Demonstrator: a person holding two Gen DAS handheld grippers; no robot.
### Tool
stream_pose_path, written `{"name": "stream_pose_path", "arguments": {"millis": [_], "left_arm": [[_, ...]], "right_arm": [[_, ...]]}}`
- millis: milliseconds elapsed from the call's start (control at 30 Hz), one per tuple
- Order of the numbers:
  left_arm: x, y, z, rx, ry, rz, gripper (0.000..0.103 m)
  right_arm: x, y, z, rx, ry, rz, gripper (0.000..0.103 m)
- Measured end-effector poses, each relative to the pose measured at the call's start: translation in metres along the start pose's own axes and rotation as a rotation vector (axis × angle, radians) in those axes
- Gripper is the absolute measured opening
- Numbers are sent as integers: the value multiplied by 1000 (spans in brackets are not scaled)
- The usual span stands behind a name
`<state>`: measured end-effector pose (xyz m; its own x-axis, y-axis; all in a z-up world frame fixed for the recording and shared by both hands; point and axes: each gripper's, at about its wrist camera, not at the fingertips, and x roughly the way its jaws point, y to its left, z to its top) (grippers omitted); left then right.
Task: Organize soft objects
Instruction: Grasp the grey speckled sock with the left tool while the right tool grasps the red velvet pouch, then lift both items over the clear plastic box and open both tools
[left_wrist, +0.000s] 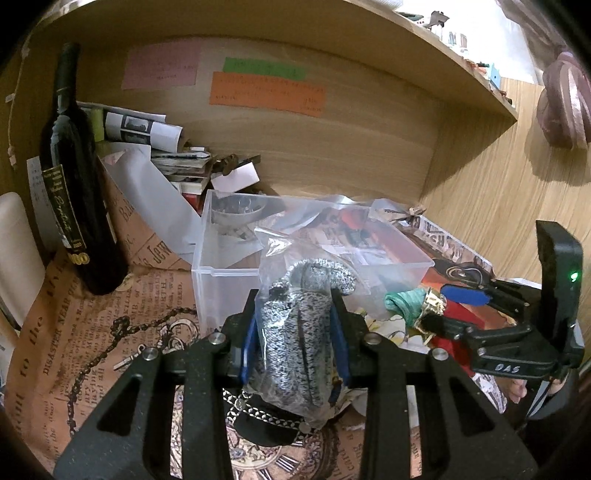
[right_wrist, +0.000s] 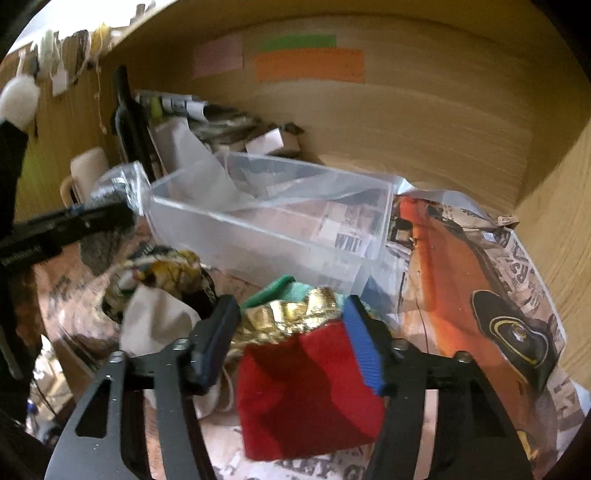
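My left gripper (left_wrist: 295, 325) is shut on a clear bag of grey knit fabric (left_wrist: 295, 332), held above the table just in front of a clear plastic bin (left_wrist: 221, 273). My right gripper (right_wrist: 288, 332) is shut on a red cloth item with gold and green trim (right_wrist: 306, 387), held in front of the same bin (right_wrist: 258, 236). The right gripper also shows in the left wrist view (left_wrist: 436, 314) at the right, with the green and gold trim (left_wrist: 406, 302) sticking out. The left gripper and its bag show in the right wrist view (right_wrist: 92, 218) at the left.
A dark wine bottle (left_wrist: 77, 184) stands at the left, with stacked papers (left_wrist: 155, 147) behind the bin. A patterned cloth heap (right_wrist: 159, 280) lies in front of the bin. A chain (left_wrist: 122, 343) lies on the printed paper cover. Shelf walls enclose the back and right.
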<state>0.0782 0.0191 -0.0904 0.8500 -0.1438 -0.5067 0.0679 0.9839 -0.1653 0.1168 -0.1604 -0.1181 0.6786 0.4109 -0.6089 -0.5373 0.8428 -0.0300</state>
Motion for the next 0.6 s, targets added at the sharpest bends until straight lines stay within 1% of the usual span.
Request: {"name": "stream_pose_path", "arguments": {"millis": [167,300,467,600], "left_arm": [[2,-1,-1,5,3,1,34],[4,-1,1,2,3,3,34],[3,-2,5,7,-10,5,34],[1,-2,14,21,-31,12,34]], "right_arm": [[13,-3,-9,-34,55,-40,54],[11,-10,-13,-19,59,-48,44],[6,-12,-16,-5,35,-47,35],[-4,-16,-12,26,6,-30,31]]}}
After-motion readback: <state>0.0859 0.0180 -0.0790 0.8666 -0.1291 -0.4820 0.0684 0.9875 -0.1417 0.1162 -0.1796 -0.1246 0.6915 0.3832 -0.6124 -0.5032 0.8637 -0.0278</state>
